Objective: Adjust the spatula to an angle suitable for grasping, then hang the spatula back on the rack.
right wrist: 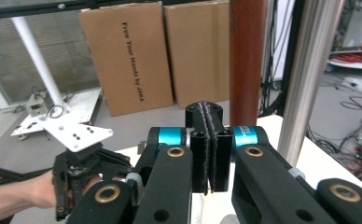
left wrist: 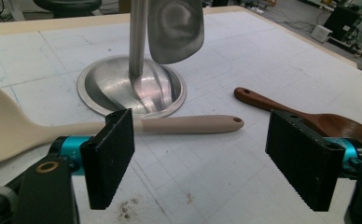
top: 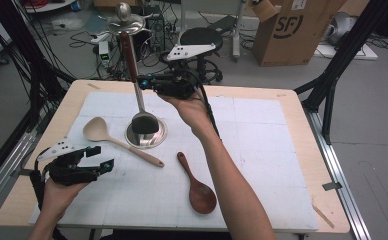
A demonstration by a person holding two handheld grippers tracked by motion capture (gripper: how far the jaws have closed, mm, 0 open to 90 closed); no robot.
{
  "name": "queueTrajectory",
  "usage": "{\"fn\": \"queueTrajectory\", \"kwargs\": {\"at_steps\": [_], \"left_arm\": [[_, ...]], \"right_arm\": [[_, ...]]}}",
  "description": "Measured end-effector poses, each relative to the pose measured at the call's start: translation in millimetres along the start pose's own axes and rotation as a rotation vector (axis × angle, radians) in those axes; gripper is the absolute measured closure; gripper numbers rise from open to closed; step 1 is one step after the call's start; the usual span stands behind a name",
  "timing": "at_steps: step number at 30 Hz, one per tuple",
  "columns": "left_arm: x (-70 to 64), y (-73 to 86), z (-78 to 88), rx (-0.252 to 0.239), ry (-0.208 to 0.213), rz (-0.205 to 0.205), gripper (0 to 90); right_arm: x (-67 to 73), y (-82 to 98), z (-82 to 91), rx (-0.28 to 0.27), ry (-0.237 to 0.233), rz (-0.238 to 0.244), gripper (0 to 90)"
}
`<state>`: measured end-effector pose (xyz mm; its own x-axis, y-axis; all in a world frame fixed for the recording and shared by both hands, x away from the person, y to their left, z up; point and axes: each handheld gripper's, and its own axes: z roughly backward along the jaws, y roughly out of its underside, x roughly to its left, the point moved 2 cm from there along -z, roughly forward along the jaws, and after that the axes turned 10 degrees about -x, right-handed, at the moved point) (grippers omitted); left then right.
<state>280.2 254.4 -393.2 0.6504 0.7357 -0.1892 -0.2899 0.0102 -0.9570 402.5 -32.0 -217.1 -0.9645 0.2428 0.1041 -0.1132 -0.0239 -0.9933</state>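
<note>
While the steel stand sits mid-desk with a dark-handled ladle already hanging on its post, the beige spoon lies just left of the base, handle running rightward past it. Nearer to it is the left gripper, jaws apart, aimed at that handle. Above the base, the right gripper has its jaws pressed together, empty.

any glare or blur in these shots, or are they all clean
High view: evenly lit and sharp, with soft shadows under the wooden spoon. Left gripper view: ceiling light glares off the steel stand base; the near fingers look slightly soft. Right gripper view: the shut fingers are sharp, while the cardboard boxes behind are a little hazy.
</note>
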Motion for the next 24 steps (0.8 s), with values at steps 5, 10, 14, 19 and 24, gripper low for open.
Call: {"fn": "queueTrajectory", "kwargs": {"at_steps": [5, 10, 14, 19, 24], "left_arm": [[0.1, 0.1, -0.1, 0.001, -0.006, 0.001, 22.8], [0.4, 0.1, -0.3, 0.003, -0.004, -0.003, 22.7], [-0.1, 0.4, -0.9, 0.006, -0.005, -0.003, 22.6], [0.6, 0.4, -1.2, 0.004, -0.006, -0.003, 22.6], [1.0, 0.5, -1.3, 0.005, -0.004, -0.003, 22.6]], "right_arm": [[-0.1, -10.1, 5.0, -0.007, -0.018, 0.013, 89.2], [-0.9, -17.7, 8.5, -0.010, -0.014, 0.022, 89.2], [-2.7, -22.9, 9.7, -0.013, -0.007, 0.022, 89.2], [-2.7, -33.0, 7.6, -0.017, -0.012, 0.035, 89.2], [-2.9, -42.4, 4.9, -0.024, -0.011, 0.048, 89.2]]}}
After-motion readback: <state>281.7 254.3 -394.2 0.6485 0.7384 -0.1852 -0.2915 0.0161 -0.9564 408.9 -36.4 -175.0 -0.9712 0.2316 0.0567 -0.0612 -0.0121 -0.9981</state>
